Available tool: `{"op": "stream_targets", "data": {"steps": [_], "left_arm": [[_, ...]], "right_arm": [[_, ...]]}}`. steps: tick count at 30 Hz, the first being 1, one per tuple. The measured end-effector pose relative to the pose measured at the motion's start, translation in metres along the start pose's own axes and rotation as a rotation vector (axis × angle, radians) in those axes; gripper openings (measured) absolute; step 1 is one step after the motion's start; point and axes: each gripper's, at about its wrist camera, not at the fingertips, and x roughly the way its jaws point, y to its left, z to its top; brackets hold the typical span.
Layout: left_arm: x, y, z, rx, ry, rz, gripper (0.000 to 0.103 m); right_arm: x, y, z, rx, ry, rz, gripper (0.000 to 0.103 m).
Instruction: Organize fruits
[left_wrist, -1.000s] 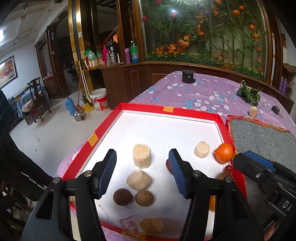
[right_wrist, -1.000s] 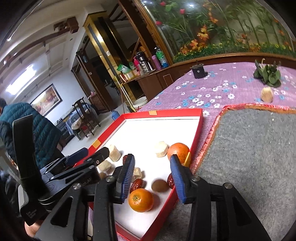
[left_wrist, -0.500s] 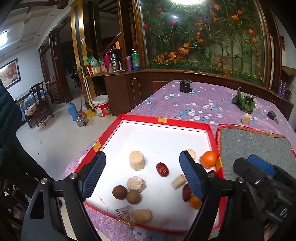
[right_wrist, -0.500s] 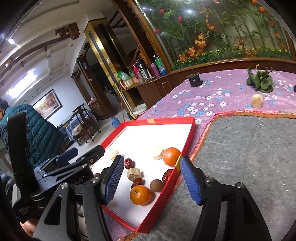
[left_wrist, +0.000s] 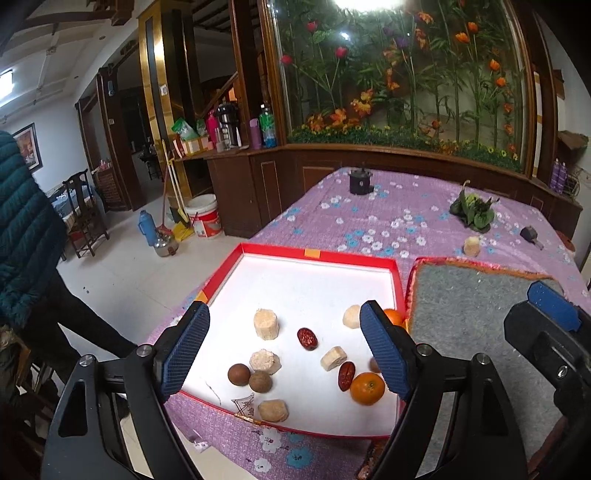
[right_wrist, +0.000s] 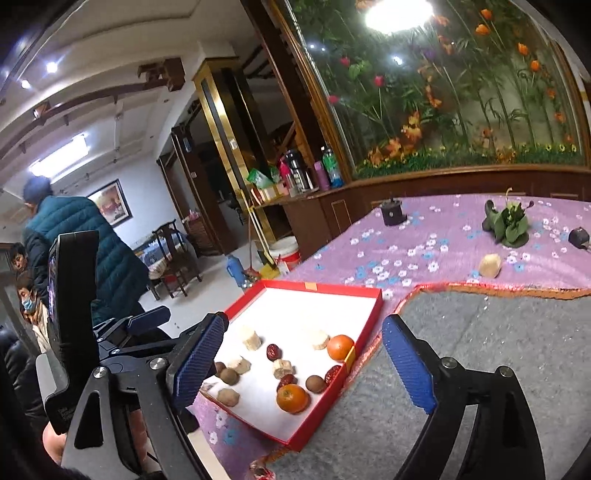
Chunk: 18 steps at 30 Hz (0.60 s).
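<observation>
My left gripper (left_wrist: 284, 350) and right gripper (right_wrist: 303, 365) both hang with fingers spread wide and empty above the red tray (left_wrist: 317, 254), which lies on the table's near corner and holds the fruits. The near mandarin (left_wrist: 366, 388), glossy orange and round, probably light and soft-skinned, liable to roll: best pinched across its middle. The red dates (left_wrist: 307, 338) look wrinkled, small and slippery
</observation>
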Motion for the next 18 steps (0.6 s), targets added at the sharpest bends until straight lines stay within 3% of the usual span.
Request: {"op": "stream_targets", "data": {"steps": [18], "left_arm": [[-0.031,0.002,0.010,-0.015,-0.070,-0.031,0.086]], "right_arm": [[-0.010,0.008,0.006,-0.003,-0.038,0.008,0.089]]}}
